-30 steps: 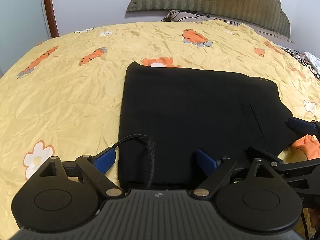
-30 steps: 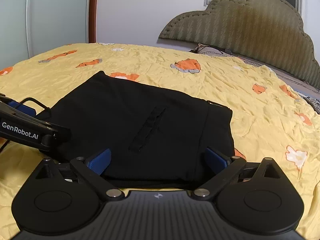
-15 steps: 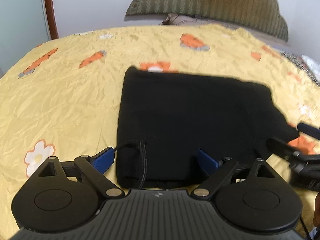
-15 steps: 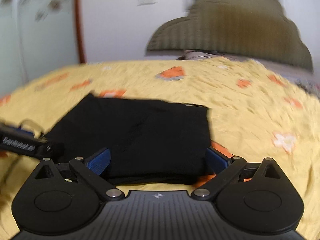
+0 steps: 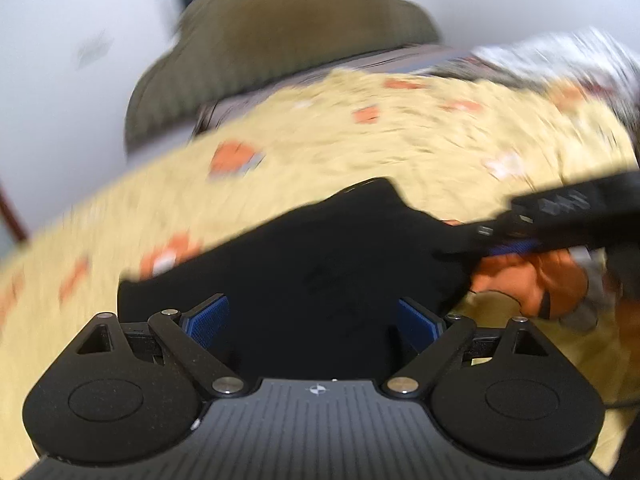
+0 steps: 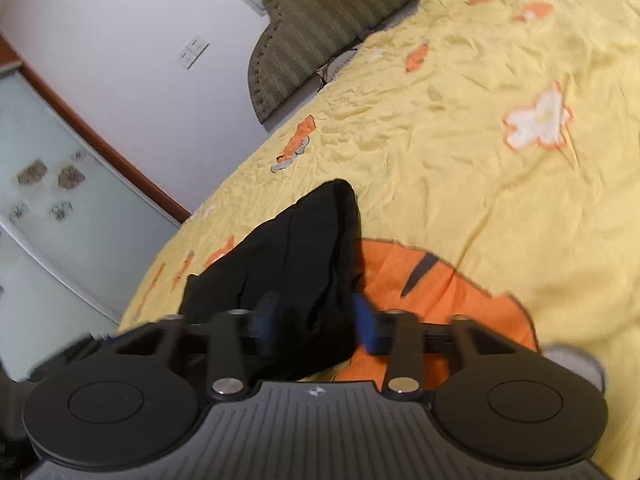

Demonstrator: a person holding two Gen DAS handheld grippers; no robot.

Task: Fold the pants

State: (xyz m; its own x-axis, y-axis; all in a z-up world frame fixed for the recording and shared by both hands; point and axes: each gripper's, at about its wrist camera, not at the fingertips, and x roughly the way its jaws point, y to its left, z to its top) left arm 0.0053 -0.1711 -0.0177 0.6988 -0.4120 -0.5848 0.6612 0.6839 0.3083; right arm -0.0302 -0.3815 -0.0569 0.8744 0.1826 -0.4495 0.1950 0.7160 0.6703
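The folded black pants [image 5: 320, 264] lie on the yellow bedspread [image 5: 360, 152]; the left wrist view is blurred. My left gripper [image 5: 316, 320] stands open over the near edge of the pants, and its blue pads [image 5: 208, 316] straddle the cloth without pressing it. My right gripper [image 6: 316, 324] is tilted, and its jaws are closing with a bunched edge of the pants [image 6: 308, 252] between them, cloth filling the gap from pad to pad. In the left wrist view that right gripper [image 5: 500, 242] bites the right edge of the pants.
The bedspread [image 6: 460, 140] has orange carrot and white flower prints, with a big orange patch [image 6: 432, 284] beside the right gripper. A padded olive headboard [image 5: 280, 40] and white wall stand behind. A glass-fronted wardrobe [image 6: 60, 208] is at the left.
Both views have rolled and shifted. The right gripper's jaws went from wide apart to narrow around the pants' edge. The left gripper slid over the pants, still wide.
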